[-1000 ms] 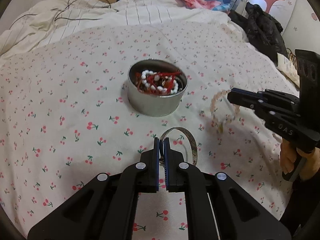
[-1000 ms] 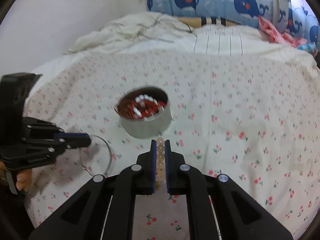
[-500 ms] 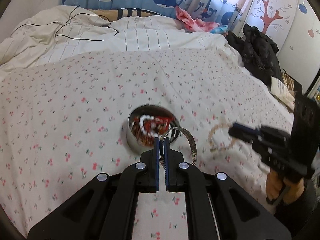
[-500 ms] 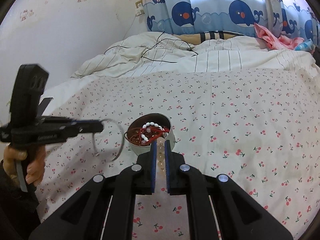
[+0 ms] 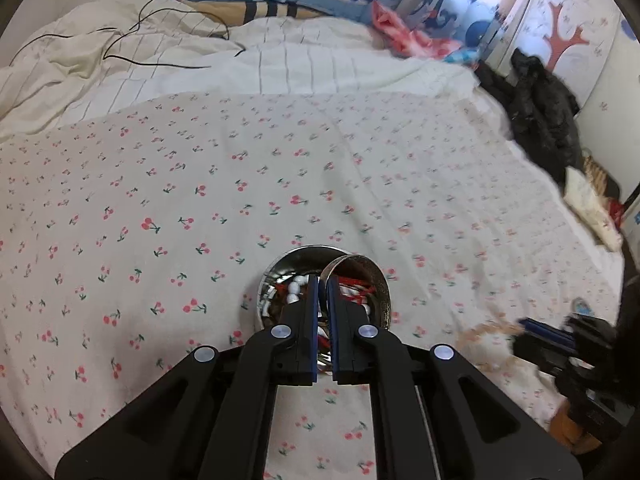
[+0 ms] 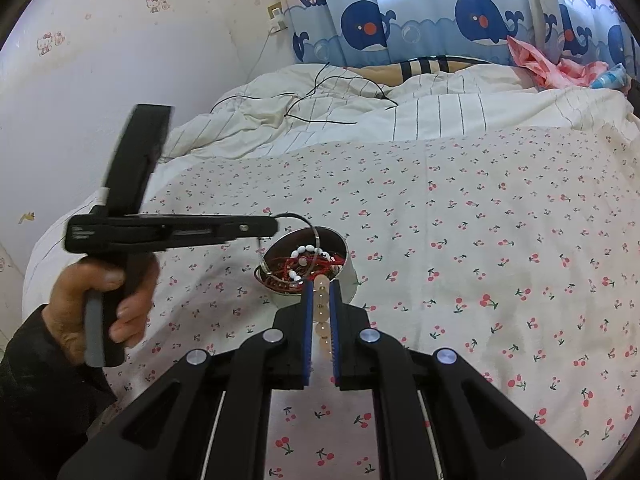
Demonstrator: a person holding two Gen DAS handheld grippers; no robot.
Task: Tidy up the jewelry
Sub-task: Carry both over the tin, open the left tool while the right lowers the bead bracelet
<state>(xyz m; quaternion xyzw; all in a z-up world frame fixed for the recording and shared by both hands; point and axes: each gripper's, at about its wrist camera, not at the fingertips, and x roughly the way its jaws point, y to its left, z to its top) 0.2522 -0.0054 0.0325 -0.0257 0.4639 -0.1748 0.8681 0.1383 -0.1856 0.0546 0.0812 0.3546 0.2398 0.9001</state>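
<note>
A round metal tin point(image 5: 266, 300) point(image 6: 348, 276) with red cord and white beads inside sits on the cherry-print bedspread. My left gripper point(image 5: 323, 280) is shut on a silver bangle point(image 5: 370, 266), held directly over the tin; the bangle point(image 6: 310, 226) hangs from that gripper's tip point(image 6: 272, 226) in the right wrist view. My right gripper point(image 6: 321, 286) is shut on a pale pink bead bracelet point(image 6: 323, 312), raised to the right of the tin; the bracelet shows blurred in the left wrist view point(image 5: 486, 330) at the right gripper's tip point(image 5: 528, 326).
A crumpled white duvet point(image 6: 360, 112) with a black cable point(image 5: 160, 46) lies at the head of the bed. A black garment point(image 5: 536, 108) and a bag point(image 5: 592, 208) lie along the right edge. Whale curtains hang behind.
Both grippers have lifted from the bedspread with their pieces. The left gripper has carried the bangle forward until it hangs over the tin. The right gripper has risen with the bracelet.
</note>
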